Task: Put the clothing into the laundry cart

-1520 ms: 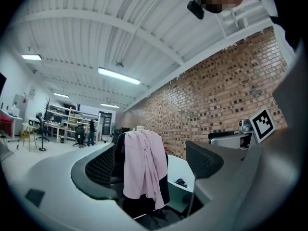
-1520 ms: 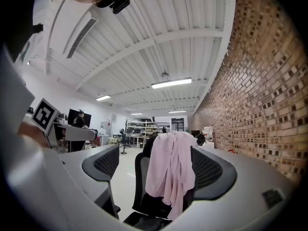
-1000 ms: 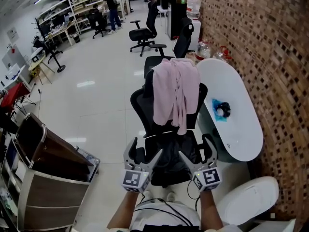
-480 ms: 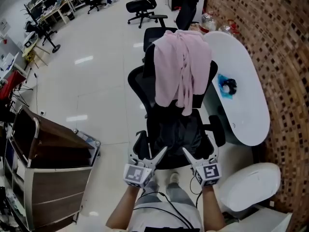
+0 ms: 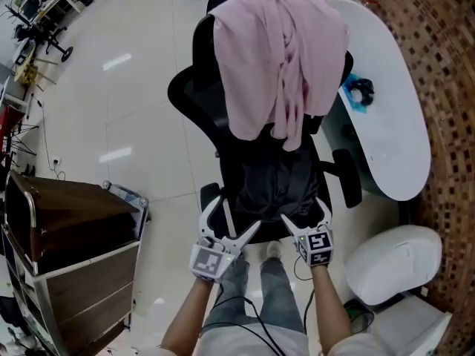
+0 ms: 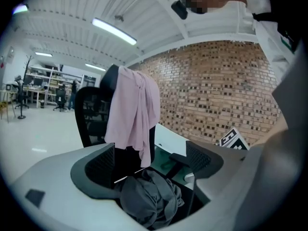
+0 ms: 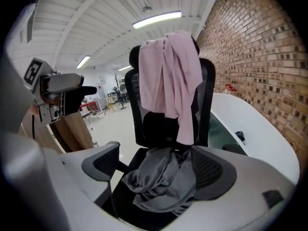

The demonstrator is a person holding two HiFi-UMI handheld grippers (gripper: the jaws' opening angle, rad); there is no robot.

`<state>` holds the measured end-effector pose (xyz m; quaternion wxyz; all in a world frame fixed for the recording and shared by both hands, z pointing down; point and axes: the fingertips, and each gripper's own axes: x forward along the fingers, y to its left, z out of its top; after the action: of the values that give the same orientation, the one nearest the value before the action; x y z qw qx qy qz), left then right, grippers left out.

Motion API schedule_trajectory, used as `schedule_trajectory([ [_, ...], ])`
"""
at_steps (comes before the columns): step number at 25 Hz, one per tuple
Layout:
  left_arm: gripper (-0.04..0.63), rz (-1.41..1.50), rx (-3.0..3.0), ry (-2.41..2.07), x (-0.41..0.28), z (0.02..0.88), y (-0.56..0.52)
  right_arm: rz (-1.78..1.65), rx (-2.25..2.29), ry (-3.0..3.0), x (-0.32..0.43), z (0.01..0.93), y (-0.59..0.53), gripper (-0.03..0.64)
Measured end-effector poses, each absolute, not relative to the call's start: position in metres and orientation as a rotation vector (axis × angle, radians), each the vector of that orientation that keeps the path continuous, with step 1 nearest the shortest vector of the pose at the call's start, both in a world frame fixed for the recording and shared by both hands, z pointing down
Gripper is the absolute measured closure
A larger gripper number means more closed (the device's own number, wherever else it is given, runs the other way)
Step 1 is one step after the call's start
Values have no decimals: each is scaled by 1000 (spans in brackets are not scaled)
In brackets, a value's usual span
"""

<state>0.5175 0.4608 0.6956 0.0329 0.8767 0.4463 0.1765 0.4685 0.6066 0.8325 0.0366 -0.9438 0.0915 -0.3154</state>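
A pink garment (image 5: 282, 58) hangs over the backrest of a black office chair (image 5: 194, 102). A crumpled grey garment (image 5: 271, 188) lies on the chair's seat. My left gripper (image 5: 231, 215) and right gripper (image 5: 306, 212) hover side by side at the seat's front edge, both open and holding nothing. The left gripper view shows the grey garment (image 6: 149, 198) just beyond the open left gripper (image 6: 149, 167), with the pink garment (image 6: 132, 114) behind. In the right gripper view the grey garment (image 7: 163, 182) lies just past the open right gripper (image 7: 156, 170). The brown laundry cart (image 5: 67, 228) stands at the left.
A white oval table (image 5: 393, 124) stands right of the chair, with a blue and black item (image 5: 360, 91) on it. A white round seat (image 5: 393, 262) sits at the lower right by the brick wall (image 5: 453, 87). The chair's armrest (image 5: 347, 176) juts out beside the right gripper.
Both grippers have sunk from in front of the backrest down to the seat's front edge. The head view has tilted down and come closer to the chair.
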Motion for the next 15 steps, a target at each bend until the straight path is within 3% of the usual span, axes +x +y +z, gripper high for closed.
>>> schedule_trajectory([
  [7, 160, 655, 2711, 1374, 550, 770, 469, -1258, -2774, 334, 508, 979, 614, 78],
  [9, 160, 670, 2713, 1379, 555, 785, 471, -1334, -2709, 309, 520, 1017, 619, -18],
  [15, 160, 706, 2711, 1426, 552, 812, 476, -1605, -2589, 206, 544, 1114, 641, -21],
])
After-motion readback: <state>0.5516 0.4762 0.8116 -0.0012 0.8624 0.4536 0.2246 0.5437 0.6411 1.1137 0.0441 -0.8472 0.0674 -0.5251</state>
